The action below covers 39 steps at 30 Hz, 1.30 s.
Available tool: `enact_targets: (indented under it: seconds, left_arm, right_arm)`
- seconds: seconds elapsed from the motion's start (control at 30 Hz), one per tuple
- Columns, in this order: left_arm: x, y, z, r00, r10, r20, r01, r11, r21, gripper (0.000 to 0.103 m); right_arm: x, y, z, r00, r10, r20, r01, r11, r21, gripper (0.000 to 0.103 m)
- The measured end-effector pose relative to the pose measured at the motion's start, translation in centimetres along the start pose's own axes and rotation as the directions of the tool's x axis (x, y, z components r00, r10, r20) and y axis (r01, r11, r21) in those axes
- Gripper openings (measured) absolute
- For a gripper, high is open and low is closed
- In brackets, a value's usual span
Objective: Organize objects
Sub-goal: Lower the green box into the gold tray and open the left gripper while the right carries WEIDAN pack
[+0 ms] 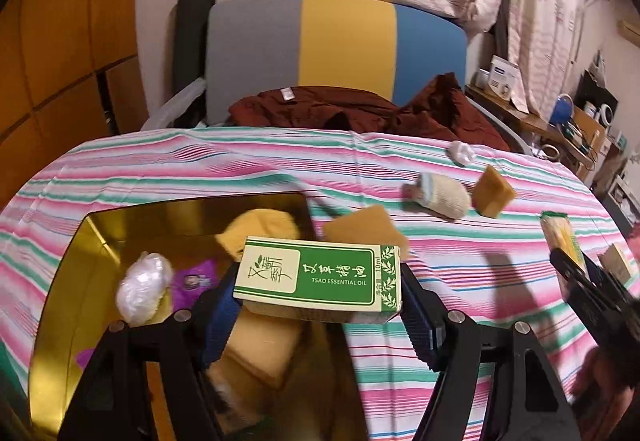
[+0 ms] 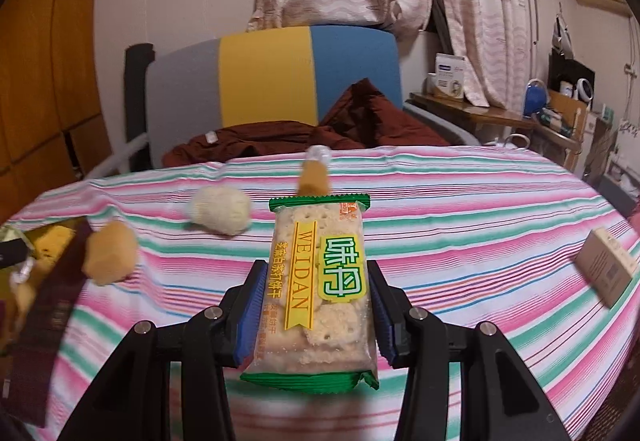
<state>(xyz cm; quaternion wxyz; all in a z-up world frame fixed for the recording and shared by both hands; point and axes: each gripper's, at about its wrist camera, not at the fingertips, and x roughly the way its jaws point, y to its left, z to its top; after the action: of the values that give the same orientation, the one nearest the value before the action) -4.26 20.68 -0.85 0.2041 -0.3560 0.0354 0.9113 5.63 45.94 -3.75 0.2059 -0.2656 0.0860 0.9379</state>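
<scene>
My left gripper (image 1: 320, 289) is shut on a green and cream essential oil box (image 1: 316, 275), held above the right edge of a gold tray (image 1: 100, 237). The tray holds a yellow sponge (image 1: 260, 229), a white wrapped ball (image 1: 142, 287) and a purple packet (image 1: 196, 279). My right gripper (image 2: 318, 305) is shut on a Weidan cracker packet (image 2: 320, 289), held above the striped tablecloth (image 2: 480, 241). The right gripper (image 1: 580, 277) with the cracker packet (image 1: 558, 233) also shows in the left wrist view, to the right.
On the cloth lie tan sponge blocks (image 1: 490, 193) (image 1: 360, 227), a cream knitted roll (image 1: 444, 197), a small white object (image 1: 460, 153) and a beige box (image 2: 608, 269). A chair (image 1: 340, 49) with a maroon garment (image 1: 360, 109) stands behind the table. A cluttered shelf (image 1: 560, 121) is at the right.
</scene>
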Motion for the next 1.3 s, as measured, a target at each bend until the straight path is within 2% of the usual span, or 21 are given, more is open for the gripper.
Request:
enact_targets:
  seconds: [0.2, 0.33, 0.5, 0.67, 1.03, 1.13, 1.2, 1.3]
  left_arm:
    - [0.4, 3.0, 0.0, 1.0, 0.011, -0.02, -0.012, 0.999, -0.052, 0.073]
    - [1.1, 4.8, 0.1, 0.999, 0.02, -0.049, -0.024, 0.996, -0.083, 0.073]
    - [3.1, 7.0, 0.7, 0.991, 0.035, -0.127, -0.05, 0.993, -0.11, 0.073]
    - [5.0, 8.8, 1.5, 0.985, 0.033, -0.172, -0.059, 0.987, -0.15, 0.073]
    - [7.2, 11.5, 1.7, 0.976, 0.028, -0.218, -0.081, 0.967, -0.241, 0.077]
    - [7.1, 11.9, 1.4, 0.977, 0.026, -0.211, -0.08, 0.964, -0.252, 0.083]
    - [6.8, 12.0, 1.3, 0.979, 0.031, -0.202, -0.084, 0.962, -0.26, 0.091]
    - [6.6, 12.7, 1.3, 0.977, 0.079, -0.199, -0.13, 0.957, -0.258, 0.093]
  right_arm:
    - [-2.3, 3.5, 0.2, 0.995, 0.102, 0.009, -0.102, 0.995, 0.006, 0.048]
    - [-3.6, 5.9, 0.4, 0.984, 0.18, 0.001, -0.18, 0.984, 0.011, 0.048]
    - [-4.8, 8.7, 0.4, 0.968, 0.25, -0.013, -0.25, 0.968, 0.003, 0.048]
    - [-6.1, 11.7, 0.6, 0.951, 0.307, -0.019, -0.308, 0.951, -0.041, 0.048]
    - [-5.9, 14.7, -0.3, 0.927, 0.367, -0.077, -0.373, 0.925, -0.071, 0.048]
    - [-5.5, 15.1, -0.6, 0.922, 0.376, -0.097, -0.383, 0.921, -0.071, 0.048]
    - [-5.3, 15.3, -0.7, 0.92, 0.379, -0.104, -0.387, 0.919, -0.073, 0.048]
    - [-5.2, 15.6, -0.9, 0.916, 0.385, -0.109, -0.394, 0.916, -0.073, 0.048]
